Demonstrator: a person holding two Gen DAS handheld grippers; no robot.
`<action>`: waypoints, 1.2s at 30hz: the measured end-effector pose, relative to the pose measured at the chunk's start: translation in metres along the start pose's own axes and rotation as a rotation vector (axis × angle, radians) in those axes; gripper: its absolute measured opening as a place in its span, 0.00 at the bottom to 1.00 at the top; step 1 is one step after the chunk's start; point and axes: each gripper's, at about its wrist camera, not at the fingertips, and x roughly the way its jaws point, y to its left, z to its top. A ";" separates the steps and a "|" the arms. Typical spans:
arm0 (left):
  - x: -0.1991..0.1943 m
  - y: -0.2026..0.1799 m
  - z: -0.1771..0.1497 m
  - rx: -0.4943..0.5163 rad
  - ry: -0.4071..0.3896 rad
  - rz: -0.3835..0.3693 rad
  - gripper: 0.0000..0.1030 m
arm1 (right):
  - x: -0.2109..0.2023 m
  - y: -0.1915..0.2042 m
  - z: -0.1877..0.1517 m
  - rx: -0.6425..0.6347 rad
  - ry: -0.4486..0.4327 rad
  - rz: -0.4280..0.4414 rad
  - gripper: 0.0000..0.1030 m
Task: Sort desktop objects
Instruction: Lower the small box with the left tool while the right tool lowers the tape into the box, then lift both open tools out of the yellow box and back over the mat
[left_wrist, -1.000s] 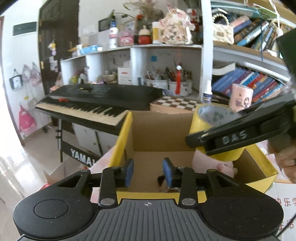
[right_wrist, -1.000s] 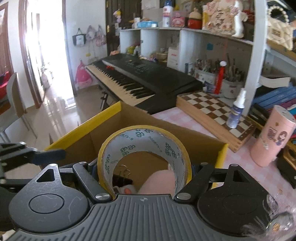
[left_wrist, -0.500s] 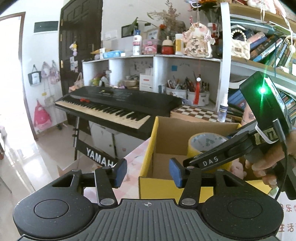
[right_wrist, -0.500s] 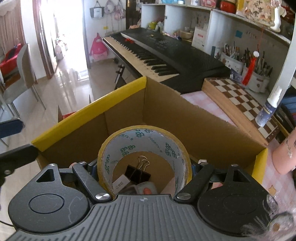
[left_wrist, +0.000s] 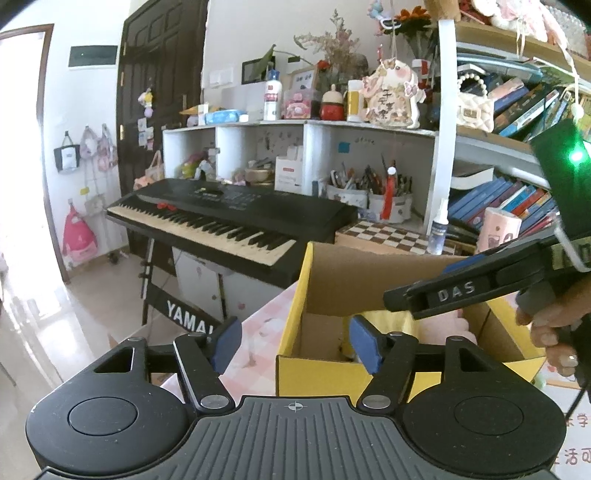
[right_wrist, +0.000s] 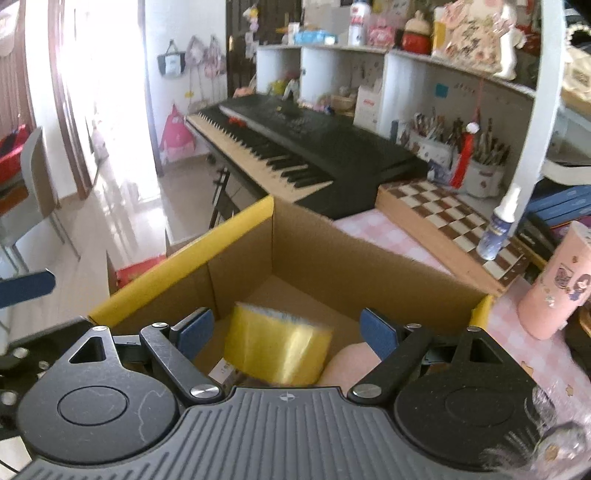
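A yellow-edged cardboard box (right_wrist: 177, 273) stands on the pink checked table; it also shows in the left wrist view (left_wrist: 314, 373). A yellow tape roll (right_wrist: 277, 343) lies blurred inside the box, free of any finger, beside a pink soft thing (right_wrist: 351, 363). My right gripper (right_wrist: 286, 330) is open above the box, its jaws wide on either side of the roll; it also shows in the left wrist view (left_wrist: 436, 295). My left gripper (left_wrist: 295, 343) is open and empty at the box's near left corner.
A black keyboard (left_wrist: 236, 218) on a stand is behind the box. A chessboard (right_wrist: 447, 221), a spray bottle (right_wrist: 496, 229) and a pink cup (right_wrist: 554, 284) stand on the right. Shelves with books and pen pots fill the back.
My right gripper has opened and let go of the tape roll, which has dropped into the box. My left gripper has drawn back and left from the box and opened wider.
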 end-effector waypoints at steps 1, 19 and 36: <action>-0.001 0.000 0.000 0.002 -0.002 -0.006 0.65 | -0.005 0.000 0.000 0.007 -0.011 -0.006 0.83; -0.028 0.004 -0.006 -0.003 -0.047 -0.087 0.71 | -0.107 0.007 -0.038 0.139 -0.191 -0.199 0.81; -0.056 0.005 -0.028 0.006 -0.010 -0.156 0.72 | -0.166 0.023 -0.111 0.324 -0.205 -0.373 0.79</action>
